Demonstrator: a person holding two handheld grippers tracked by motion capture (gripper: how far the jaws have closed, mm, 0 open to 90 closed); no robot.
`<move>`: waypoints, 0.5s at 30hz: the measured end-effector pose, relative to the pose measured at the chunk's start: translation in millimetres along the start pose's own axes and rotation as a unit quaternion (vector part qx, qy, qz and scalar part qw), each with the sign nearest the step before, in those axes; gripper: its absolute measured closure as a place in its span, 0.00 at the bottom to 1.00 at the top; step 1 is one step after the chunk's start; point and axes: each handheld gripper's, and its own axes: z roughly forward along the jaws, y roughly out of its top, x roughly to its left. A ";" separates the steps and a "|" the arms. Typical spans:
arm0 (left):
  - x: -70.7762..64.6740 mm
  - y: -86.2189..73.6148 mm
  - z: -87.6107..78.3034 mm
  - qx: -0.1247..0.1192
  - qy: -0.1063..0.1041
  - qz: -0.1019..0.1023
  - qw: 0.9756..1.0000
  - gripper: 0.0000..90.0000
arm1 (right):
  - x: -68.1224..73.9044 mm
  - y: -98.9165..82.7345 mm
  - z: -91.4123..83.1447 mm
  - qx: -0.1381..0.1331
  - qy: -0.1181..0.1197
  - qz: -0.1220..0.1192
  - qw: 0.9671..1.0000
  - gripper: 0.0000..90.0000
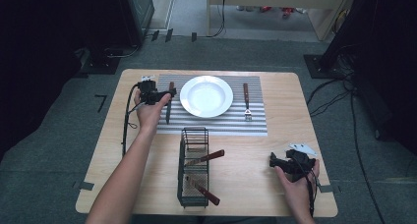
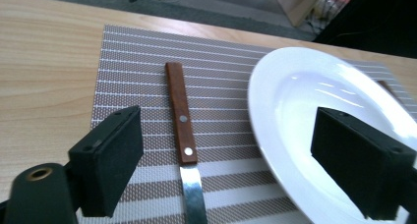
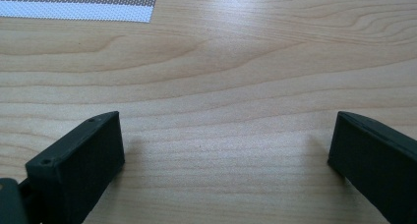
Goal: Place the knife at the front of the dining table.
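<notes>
Counter (image 1: pixel 280 150): pale wood, rounded corners, standing on grey carpet.

Mat (image 1: pixel 255 123): striped, laid across the far half of the counter, carrying the place setting.

Rack (image 1: pixel 193 135): black wire, on bare wood just in front of the mat's near edge. Two wooden-handled utensils lie in it, one handle (image 1: pixel 212 156) sticking out to the right near the middle, another (image 1: pixel 209 194) angled out at the near end. Their working ends cannot be made out.

Plate (image 1: pixel 206 96): white, at the centre of the mat.

Knife (image 2: pixel 183 121): flat on the mat just left of the plate, apart from its rim. Brown riveted handle points to the far edge, steel blade toward the person.

Fork (image 1: pixel 246 102): on the mat right of the plate, wooden handle away from the person, head nearer.

Left claw (image 1: pixel 164 94): held in the left hand above the knife. In the left gripper view its jaws stand spread wide, one on each side of the knife, pads not touching it. Nothing is gripped.

Right claw (image 1: pixel 273 161): held in the right hand low over bare wood at the near right of the counter, well apart from the mat. Jaws spread wide, nothing between them.
</notes>
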 end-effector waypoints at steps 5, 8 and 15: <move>-2.1 -5.1 -20.7 -0.006 -0.011 -0.003 1.000 0.10 | -0.1 0.0 0.0 0.000 0.000 0.000 1.000 0.00; -1.3 -7.4 -31.7 -0.011 -0.017 0.001 1.000 0.10 | 0.0 0.0 0.0 0.000 0.000 0.000 1.000 0.00; -1.7 -11.4 -60.2 -0.029 -0.014 0.013 0.999 0.10 | 0.0 0.0 0.0 0.000 0.000 0.000 1.000 0.00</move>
